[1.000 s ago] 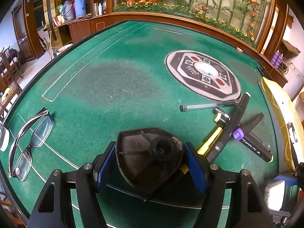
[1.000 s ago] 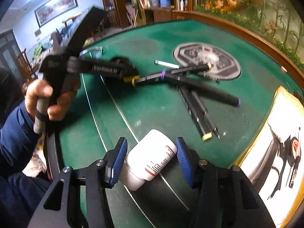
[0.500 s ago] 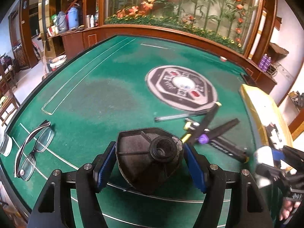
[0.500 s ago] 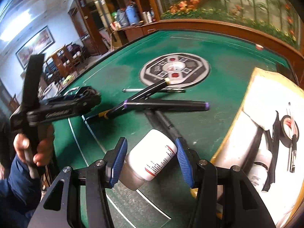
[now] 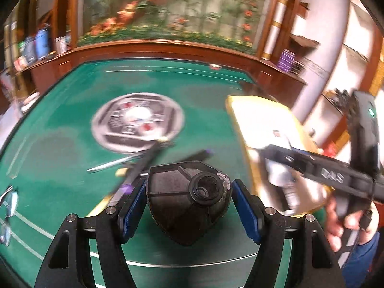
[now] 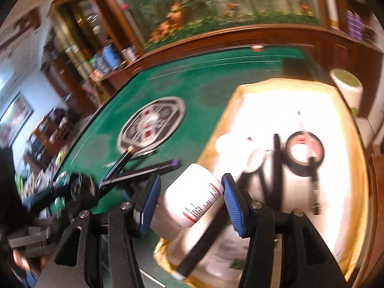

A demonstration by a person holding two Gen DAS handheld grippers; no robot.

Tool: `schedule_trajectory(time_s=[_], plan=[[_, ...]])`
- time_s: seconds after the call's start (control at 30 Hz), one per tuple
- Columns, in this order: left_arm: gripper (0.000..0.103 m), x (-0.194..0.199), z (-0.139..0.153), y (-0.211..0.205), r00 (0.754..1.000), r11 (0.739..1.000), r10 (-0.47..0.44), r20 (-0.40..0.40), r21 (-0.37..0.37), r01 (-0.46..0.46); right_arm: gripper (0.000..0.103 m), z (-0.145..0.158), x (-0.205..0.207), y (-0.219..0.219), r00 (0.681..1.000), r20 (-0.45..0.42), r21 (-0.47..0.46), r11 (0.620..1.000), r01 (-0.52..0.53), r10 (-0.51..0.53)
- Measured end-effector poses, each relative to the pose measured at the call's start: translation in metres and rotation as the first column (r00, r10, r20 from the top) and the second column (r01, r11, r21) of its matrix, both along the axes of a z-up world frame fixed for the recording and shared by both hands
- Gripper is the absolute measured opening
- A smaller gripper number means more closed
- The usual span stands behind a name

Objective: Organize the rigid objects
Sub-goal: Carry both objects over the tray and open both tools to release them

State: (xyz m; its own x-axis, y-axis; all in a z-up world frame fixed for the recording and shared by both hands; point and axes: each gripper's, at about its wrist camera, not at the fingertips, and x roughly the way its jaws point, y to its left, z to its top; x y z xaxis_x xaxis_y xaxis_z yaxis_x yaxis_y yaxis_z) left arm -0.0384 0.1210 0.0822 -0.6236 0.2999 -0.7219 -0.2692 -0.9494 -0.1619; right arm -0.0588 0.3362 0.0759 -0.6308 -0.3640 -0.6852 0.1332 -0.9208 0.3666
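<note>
Green felt table [image 5: 72, 158] below me. My left gripper [image 5: 189, 206] pinches a black plastic shield-shaped piece [image 5: 187, 199] above the felt; my right gripper [image 6: 189, 204] clamps a white cylindrical bottle [image 6: 192, 196] over the gold-rimmed white tray [image 6: 360, 168].

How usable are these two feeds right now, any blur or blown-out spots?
Left wrist view: background and pens smeared by motion, but the black part in the left tongs stays sharp. Right wrist view: also motion-blurred, and the gold-rimmed tray interior is overexposed to white glare; the white bottle in the right tongs reads clearly.
</note>
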Motion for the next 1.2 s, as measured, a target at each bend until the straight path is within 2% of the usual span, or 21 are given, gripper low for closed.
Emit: schedule_trajectory(time_s=[0.23, 0.37, 0.57, 0.83, 0.9, 1.0, 1.2], plan=[[0.074, 0.001, -0.005, 0.069, 0.992, 0.992, -0.127, 0.011, -0.024, 0.127, 0.051, 0.000, -0.007, 0.040, 0.989, 0.024, -0.037, 0.989, 0.145, -0.145], [0.074, -0.002, -0.008, 0.098, 0.982, 0.982, -0.188, 0.029, -0.022, 0.189, 0.052, -0.001, -0.006, 0.061, 0.969, 0.033, -0.004, 0.970, 0.244, -0.244], [0.074, 0.001, -0.012, 0.135, 0.964, 0.964, -0.265, 0.030, -0.029, 0.266, 0.052, -0.008, -0.010, 0.086, 0.937, 0.069, 0.049, 0.940, 0.339, -0.342], [0.073, -0.002, -0.023, 0.159, 0.946, 0.947, -0.318, 0.062, -0.019, 0.320, 0.052, -0.015, -0.011, 0.099, 0.919, 0.090, 0.077, 0.923, 0.377, -0.383], [0.074, 0.000, -0.025, 0.161, 0.939, 0.940, -0.339, 0.056, -0.016, 0.341, 0.052, -0.015, -0.012, 0.100, 0.924, 0.086, 0.069, 0.928, 0.367, -0.372], [0.074, 0.001, -0.027, 0.164, 0.941, 0.941, -0.336, 0.041, -0.035, 0.337, 0.052, -0.013, -0.014, 0.097, 0.929, 0.065, 0.089, 0.929, 0.359, -0.365], [0.074, -0.002, -0.028, 0.161, 0.945, 0.946, -0.323, 0.039, -0.007, 0.324, 0.052, -0.013, -0.016, 0.100, 0.923, 0.053, 0.098, 0.922, 0.374, -0.380]])
